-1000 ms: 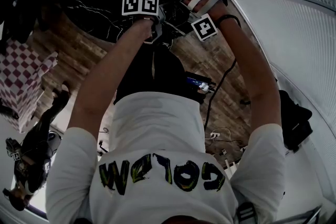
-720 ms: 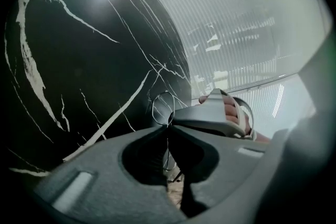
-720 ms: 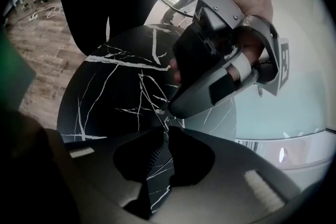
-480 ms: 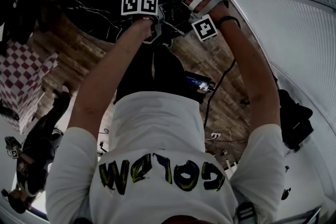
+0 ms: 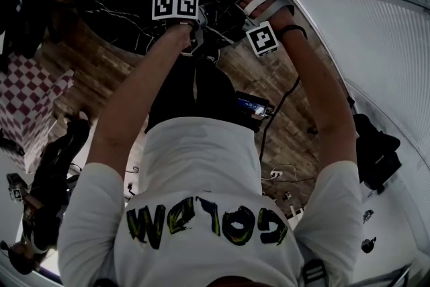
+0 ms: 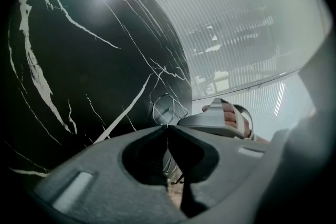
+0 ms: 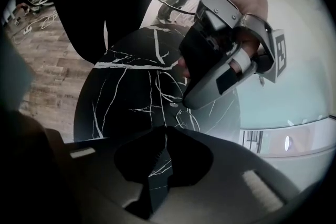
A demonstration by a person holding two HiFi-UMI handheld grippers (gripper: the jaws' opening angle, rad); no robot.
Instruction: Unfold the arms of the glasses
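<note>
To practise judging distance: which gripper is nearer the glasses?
Left. The left gripper appears shut on the glasses; the right gripper, jaws just closed further with nothing between them, sits just beside them.

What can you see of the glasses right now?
The glasses have a thin wire frame, metal by the look. One clear angular lens sticks out just past the left tool, whose shut jaws pinch the frame over the black marble table. The right tool has just been closing right beside that lens; whether it holds an arm is unclear.
</note>
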